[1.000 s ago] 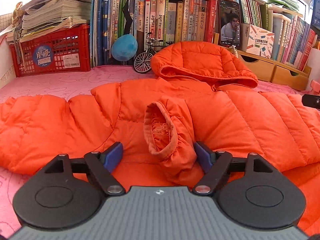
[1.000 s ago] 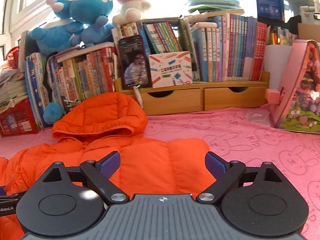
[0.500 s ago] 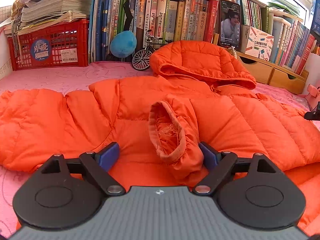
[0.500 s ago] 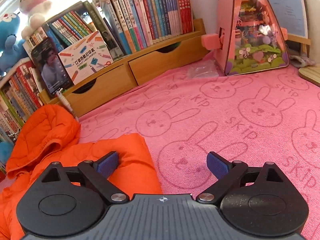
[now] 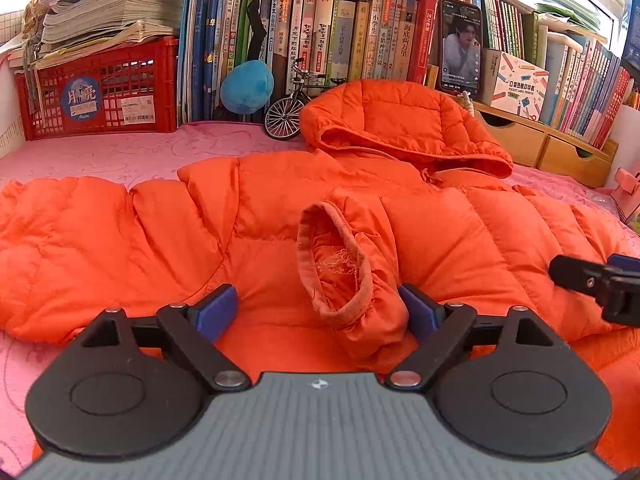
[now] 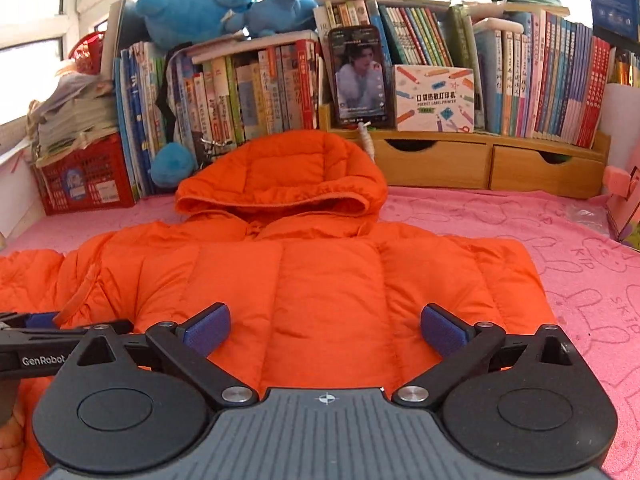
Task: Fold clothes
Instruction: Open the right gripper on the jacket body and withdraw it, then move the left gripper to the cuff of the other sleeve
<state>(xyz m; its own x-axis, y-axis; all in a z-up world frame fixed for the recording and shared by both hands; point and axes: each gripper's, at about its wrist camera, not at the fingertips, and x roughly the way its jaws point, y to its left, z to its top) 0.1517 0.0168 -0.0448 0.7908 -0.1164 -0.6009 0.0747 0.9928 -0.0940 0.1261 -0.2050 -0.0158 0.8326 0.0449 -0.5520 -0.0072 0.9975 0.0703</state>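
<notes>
Left gripper (image 5: 316, 312) is seen with fingers (image 5: 214, 310) spread wide, nothing gripped; a folded-in sleeve cuff (image 5: 340, 268) lies between them. Right gripper (image 6: 324, 330) is likewise wide open, empty, above the orange puffer jacket (image 6: 320, 280), spread flat on the pink cloth (image 6: 580, 264). Hood (image 6: 284, 172) at 12 o'clock, bookshelf (image 6: 440, 80) beyond.

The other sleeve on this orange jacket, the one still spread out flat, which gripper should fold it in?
Probably the left gripper: the unfolded sleeve stretches out on its side. The right gripper hovers over the jacket body.
</notes>
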